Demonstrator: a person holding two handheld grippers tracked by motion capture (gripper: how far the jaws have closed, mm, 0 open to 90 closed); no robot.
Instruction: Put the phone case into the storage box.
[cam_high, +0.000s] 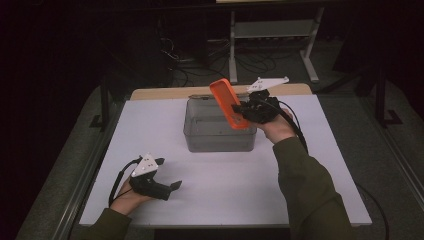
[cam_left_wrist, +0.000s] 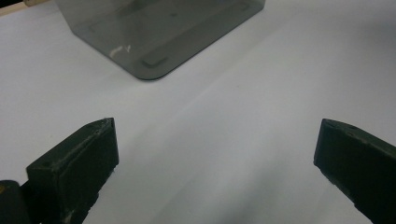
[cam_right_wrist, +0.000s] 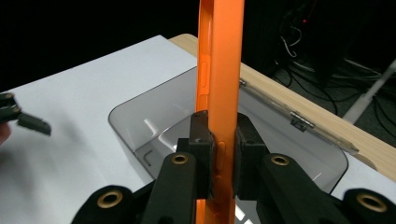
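— Currently listed, item one?
— Orange phone case (cam_right_wrist: 219, 70), pinched edge-on by the right gripper (cam_right_wrist: 219, 154), held tilted above the smoky clear box (cam_high: 220, 131). Judged mid-transfer; whether going in or coming out, I cannot tell.
— Item two?
— Left gripper (cam_left_wrist: 215, 158), jaws spread, empty, resting over the white table (cam_high: 210, 190).
— Markings?
— No legible brand or writing on anything.

High view: fixed above the near edge of the counter (cam_high: 225, 200), facing forward and down, far enough to take in the whole top. Left gripper view: low and close over the counter, aimed at a corner of the grey bin (cam_left_wrist: 154, 32). Right gripper view: close above the same bin (cam_right_wrist: 140, 126), looking along the clamped orange case (cam_right_wrist: 219, 70). Shared by all three: bin and counter.
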